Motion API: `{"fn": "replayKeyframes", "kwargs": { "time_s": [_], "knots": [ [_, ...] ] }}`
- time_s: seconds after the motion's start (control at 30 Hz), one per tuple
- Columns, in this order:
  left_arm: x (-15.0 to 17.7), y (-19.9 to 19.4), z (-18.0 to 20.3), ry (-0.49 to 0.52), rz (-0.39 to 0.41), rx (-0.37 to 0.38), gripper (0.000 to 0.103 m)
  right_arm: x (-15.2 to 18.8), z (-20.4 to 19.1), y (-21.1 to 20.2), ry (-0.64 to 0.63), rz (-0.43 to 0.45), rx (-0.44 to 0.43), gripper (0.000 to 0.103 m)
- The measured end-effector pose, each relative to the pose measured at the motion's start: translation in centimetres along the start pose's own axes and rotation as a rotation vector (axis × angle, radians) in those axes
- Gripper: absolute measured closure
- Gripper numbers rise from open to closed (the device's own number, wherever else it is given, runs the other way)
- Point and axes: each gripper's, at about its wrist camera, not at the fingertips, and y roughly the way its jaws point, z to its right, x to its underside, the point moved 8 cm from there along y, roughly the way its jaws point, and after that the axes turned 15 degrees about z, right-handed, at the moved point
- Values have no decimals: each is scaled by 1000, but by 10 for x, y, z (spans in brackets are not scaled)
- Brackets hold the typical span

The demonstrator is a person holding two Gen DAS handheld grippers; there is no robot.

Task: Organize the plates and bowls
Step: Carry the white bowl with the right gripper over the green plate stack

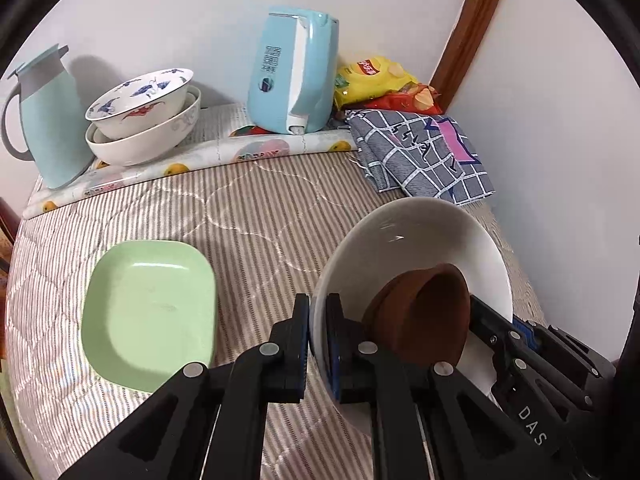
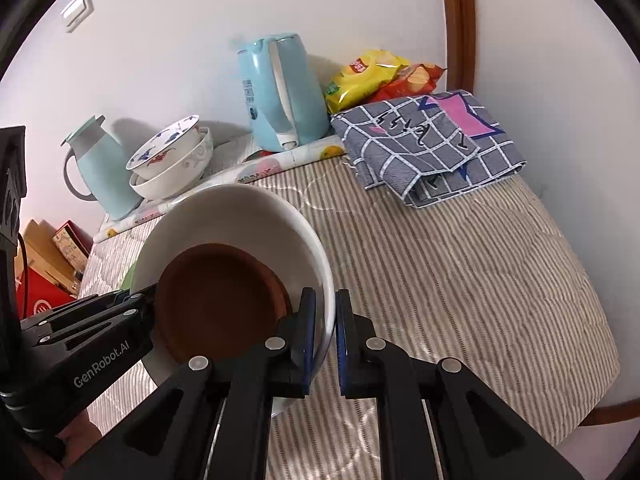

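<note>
A large white bowl [image 1: 420, 236] holds a small brown bowl [image 1: 424, 312] inside it. My left gripper [image 1: 318, 332] is shut on the white bowl's near rim. In the right wrist view my right gripper [image 2: 326, 332] is shut on the opposite rim of the same white bowl [image 2: 240, 216], with the brown bowl [image 2: 220, 300] inside. The bowl appears held just above the striped table. A pale green rectangular plate [image 1: 148, 316] lies on the table, left of the white bowl. Two stacked patterned bowls [image 1: 140, 116] stand at the back left; they also show in the right wrist view [image 2: 172, 164].
A light blue kettle [image 1: 292, 76] and a blue jug [image 1: 44, 120] stand at the back on a floral mat. Snack bags [image 1: 376, 80] and a folded checked cloth [image 1: 424, 152] lie at the back right. A wall [image 1: 560, 120] borders the table's right side. Boxes [image 2: 44, 264] sit beyond the table's left edge.
</note>
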Motion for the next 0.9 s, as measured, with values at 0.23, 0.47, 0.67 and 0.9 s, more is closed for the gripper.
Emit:
{"fn": "replayKeyframes", "kwargs": {
  "time_s": [0.23,0.47,0.67,0.9],
  "knots": [
    [-2,-4,-20,-6,6,-11,94,2,-18,4,-7,0,-12,94],
    [-7,-9,-38,-15,15,-19,94,2,-36,6,-14,2,-24,94],
    [-10,-14,-54,-32,18,-19,94,0,-51,7,-22,11,-33,94],
    [-11,-19,-72,-41,21,-31,94,0,-70,8,-30,14,-46,94]
  ]
}}
